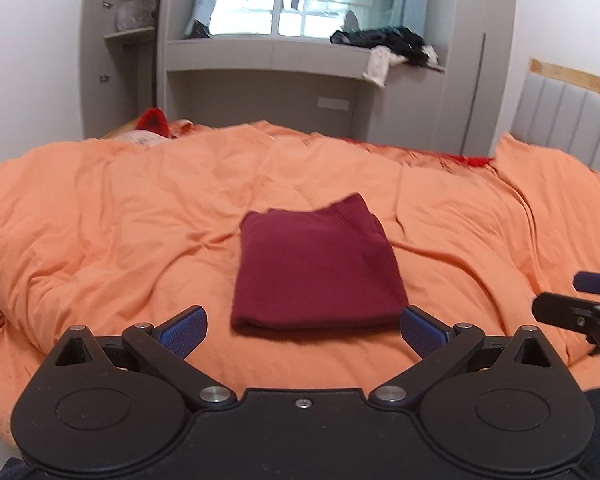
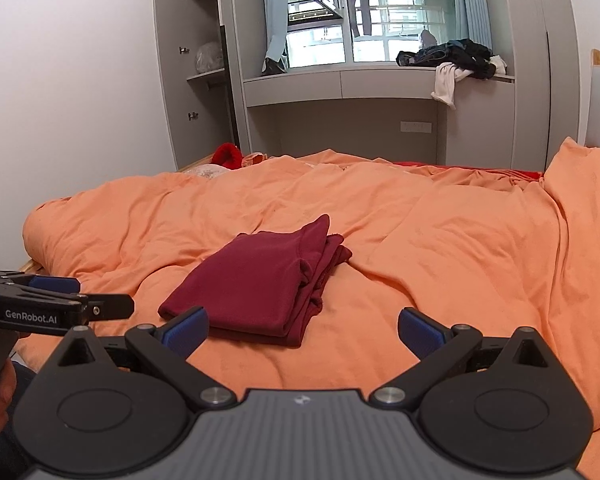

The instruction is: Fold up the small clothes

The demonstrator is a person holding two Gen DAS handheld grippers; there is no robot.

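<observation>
A small dark red garment (image 1: 316, 272) lies already folded into a compact rectangle near the middle of the bed, on a rumpled orange duvet (image 1: 100, 220). In the right wrist view the stack (image 2: 256, 284) shows several layers at its right-hand side, loose and slightly fanned, while the near edge looks like a closed, rounded fold.

The left gripper (image 1: 303, 330) hangs just short of the garment's near edge with its blue-padded fingers (image 1: 184, 330) spread wide and nothing between them. The right gripper (image 2: 303, 330) is likewise wide and empty, set a little to the right of the stack; the left gripper also appears at the left edge of that view (image 2: 60, 300).

The cloth is judged light, soft and limp, with no stiffness of its own, so any lift from one point would probably let the layers sag and slide apart. The duvet beneath is soft too and would give under a downward press. The safest hold seems to be on the closed near fold, or at two corners together, pinching through every layer. The fanned right side is the poorest place, since only some layers would be caught there.
</observation>
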